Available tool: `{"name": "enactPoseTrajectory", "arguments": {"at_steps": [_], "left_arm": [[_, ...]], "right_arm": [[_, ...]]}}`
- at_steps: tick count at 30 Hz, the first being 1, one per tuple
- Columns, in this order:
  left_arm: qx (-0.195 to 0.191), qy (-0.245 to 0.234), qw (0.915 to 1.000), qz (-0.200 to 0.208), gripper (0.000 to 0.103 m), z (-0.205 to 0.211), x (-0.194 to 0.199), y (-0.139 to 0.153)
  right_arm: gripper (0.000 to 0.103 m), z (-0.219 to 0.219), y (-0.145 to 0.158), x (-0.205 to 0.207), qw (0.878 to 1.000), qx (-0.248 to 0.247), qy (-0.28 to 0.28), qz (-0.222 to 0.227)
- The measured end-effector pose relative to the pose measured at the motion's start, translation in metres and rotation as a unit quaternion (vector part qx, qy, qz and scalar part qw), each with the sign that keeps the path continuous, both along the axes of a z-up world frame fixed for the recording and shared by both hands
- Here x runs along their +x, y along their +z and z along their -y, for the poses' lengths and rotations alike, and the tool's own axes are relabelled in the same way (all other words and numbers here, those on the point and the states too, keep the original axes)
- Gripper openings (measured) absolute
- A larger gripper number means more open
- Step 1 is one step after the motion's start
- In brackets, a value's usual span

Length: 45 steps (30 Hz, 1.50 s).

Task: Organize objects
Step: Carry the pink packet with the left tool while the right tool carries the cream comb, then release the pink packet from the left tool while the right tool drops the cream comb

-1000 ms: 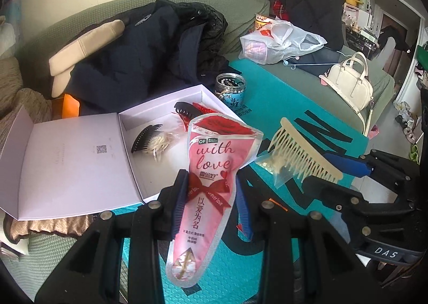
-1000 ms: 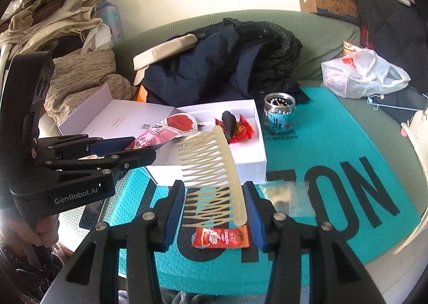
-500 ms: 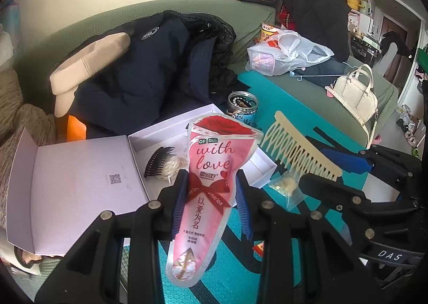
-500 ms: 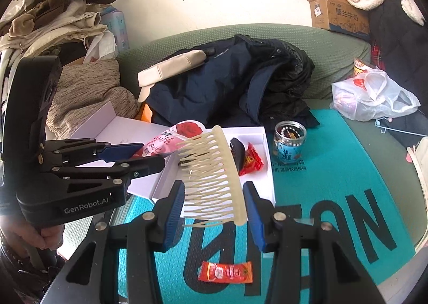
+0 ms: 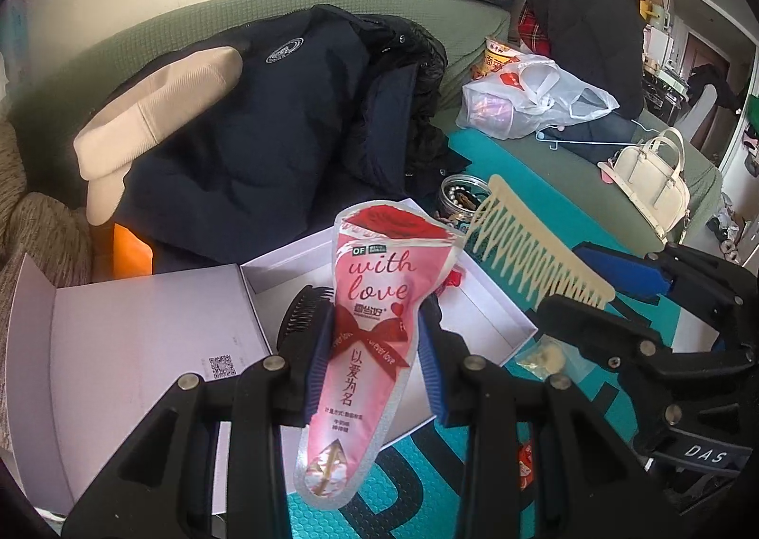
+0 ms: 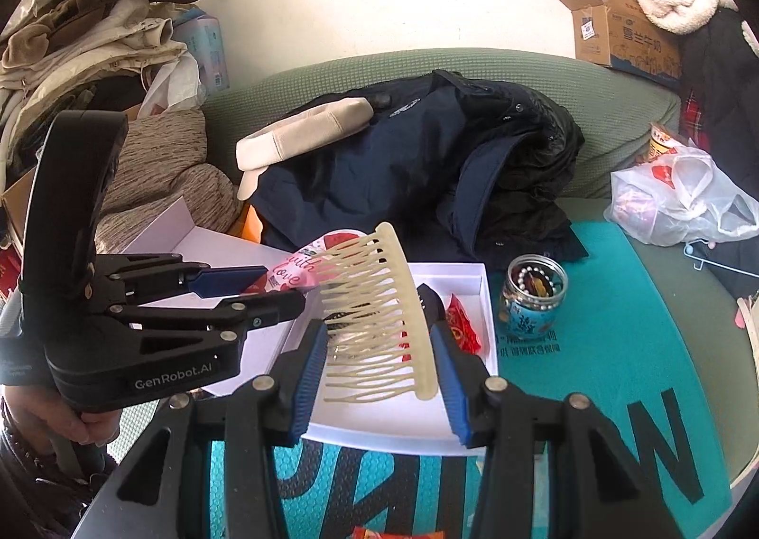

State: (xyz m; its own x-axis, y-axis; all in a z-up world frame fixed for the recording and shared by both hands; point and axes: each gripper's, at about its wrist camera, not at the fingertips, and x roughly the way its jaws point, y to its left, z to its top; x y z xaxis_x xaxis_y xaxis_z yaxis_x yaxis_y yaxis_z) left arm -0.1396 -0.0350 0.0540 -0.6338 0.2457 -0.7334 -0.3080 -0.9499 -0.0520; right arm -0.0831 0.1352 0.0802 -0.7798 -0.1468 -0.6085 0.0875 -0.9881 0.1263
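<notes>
Left tongs (image 5: 374, 358) of black plastic struts, blue ribbed pads, silver round screws, white "GenRobot.AI" lettering on the body, right tongs (image 6: 379, 377) alike, white "DAS" on the side

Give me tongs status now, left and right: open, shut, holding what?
Left tongs: shut on the pink "with love" pouch.
Right tongs: shut on the cream comb.
</notes>
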Motion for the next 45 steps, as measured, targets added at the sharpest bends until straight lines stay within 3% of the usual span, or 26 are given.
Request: {"name": "enactPoseTrajectory", "arguments": {"at_steps": [11,20,45], "left_arm": [[-0.004,0.02,0.9998,0.004,0.033,0.007,-0.049,-0.022],[-0.005,0.029,0.9988,0.039,0.033,0.005,-0.083,-0.061],[-0.064,0.029,0.9937,0.087,0.033,-0.022,-0.127,-0.133]], "right_arm": [[0.045,-0.012,-0.019,-0.052,1.0,-0.004,0.004,0.011],[0.045,-0.021,-0.051,-0.089,0.999,0.002,0.008,0.033],[0.046,-0.024,-0.111,-0.133,0.996,0.028,0.022,0.085]]}}
